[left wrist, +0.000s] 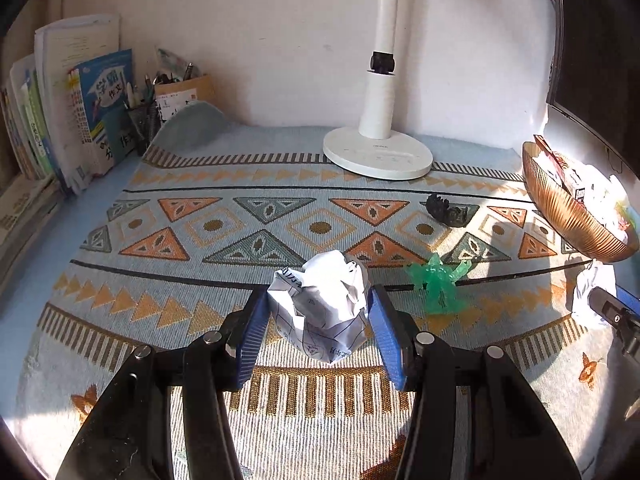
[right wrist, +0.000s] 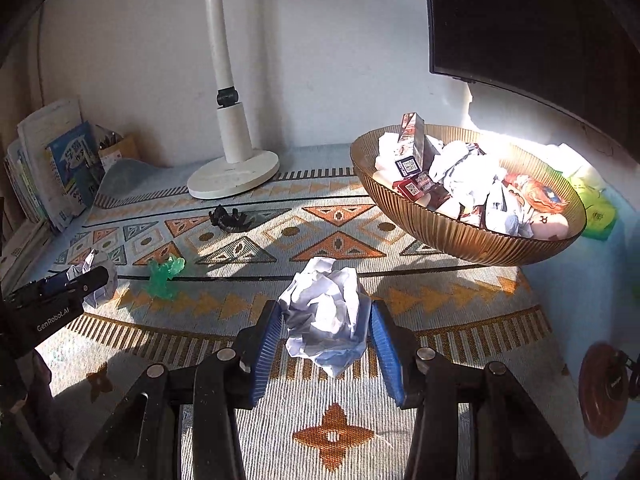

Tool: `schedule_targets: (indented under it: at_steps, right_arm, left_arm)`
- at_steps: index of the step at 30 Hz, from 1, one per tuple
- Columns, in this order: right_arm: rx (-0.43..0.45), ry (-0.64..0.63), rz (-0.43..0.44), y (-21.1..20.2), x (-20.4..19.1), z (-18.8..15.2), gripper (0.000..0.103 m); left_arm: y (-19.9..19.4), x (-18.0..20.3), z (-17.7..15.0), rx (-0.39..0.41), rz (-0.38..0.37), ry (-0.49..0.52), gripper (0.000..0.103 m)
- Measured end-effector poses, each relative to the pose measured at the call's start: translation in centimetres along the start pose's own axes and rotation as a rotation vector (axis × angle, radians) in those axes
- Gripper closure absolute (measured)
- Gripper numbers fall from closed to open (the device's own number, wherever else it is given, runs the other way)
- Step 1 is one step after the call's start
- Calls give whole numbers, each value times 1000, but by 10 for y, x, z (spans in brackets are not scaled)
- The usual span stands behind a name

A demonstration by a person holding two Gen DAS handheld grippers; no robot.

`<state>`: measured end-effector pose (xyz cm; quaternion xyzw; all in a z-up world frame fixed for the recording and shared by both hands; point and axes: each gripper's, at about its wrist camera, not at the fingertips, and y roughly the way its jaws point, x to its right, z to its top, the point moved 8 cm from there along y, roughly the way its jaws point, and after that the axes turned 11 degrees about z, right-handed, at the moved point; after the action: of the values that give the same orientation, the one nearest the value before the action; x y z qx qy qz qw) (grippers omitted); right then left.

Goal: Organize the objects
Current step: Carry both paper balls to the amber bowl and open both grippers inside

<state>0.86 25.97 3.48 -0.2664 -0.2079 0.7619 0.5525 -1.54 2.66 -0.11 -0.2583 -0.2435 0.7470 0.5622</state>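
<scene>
My left gripper (left wrist: 318,306) is shut on a crumpled printed paper ball (left wrist: 320,304), held between its blue pads above the patterned mat. My right gripper (right wrist: 324,320) is shut on a second crumpled white paper ball (right wrist: 324,308). An amber ribbed bowl (right wrist: 460,232) stands at the right, filled with paper balls, small boxes and a doll; it shows at the right edge of the left wrist view (left wrist: 568,208). A green translucent figure (left wrist: 438,282) and a small black figure (left wrist: 446,209) lie on the mat. The left gripper shows in the right wrist view (right wrist: 86,280).
A white lamp base (left wrist: 378,154) stands at the back middle. Books (left wrist: 80,112) and a pen holder (left wrist: 144,118) line the back left. A dark monitor (right wrist: 540,20) hangs over the bowl. A green packet (right wrist: 596,208) lies behind the bowl. A brown round object (right wrist: 604,390) sits at the right edge.
</scene>
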Motion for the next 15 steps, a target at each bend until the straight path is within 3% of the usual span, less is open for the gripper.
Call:
schedule_targets:
  at_steps: [3, 6, 11, 15]
  right_arm:
    - [13, 64, 75, -12, 9, 4, 58]
    - [61, 158, 122, -39, 38, 24, 58]
    - [249, 246, -2, -101, 108, 90, 58]
    - [244, 325, -108, -98, 158, 127, 58]
  left_arm:
    - [-8, 6, 4, 38, 21, 32, 55]
    - [-29, 28, 26, 69, -69, 50, 55]
    - [-65, 96, 89, 143, -240, 88, 55]
    - [-70, 172, 128, 133, -388, 122, 55]
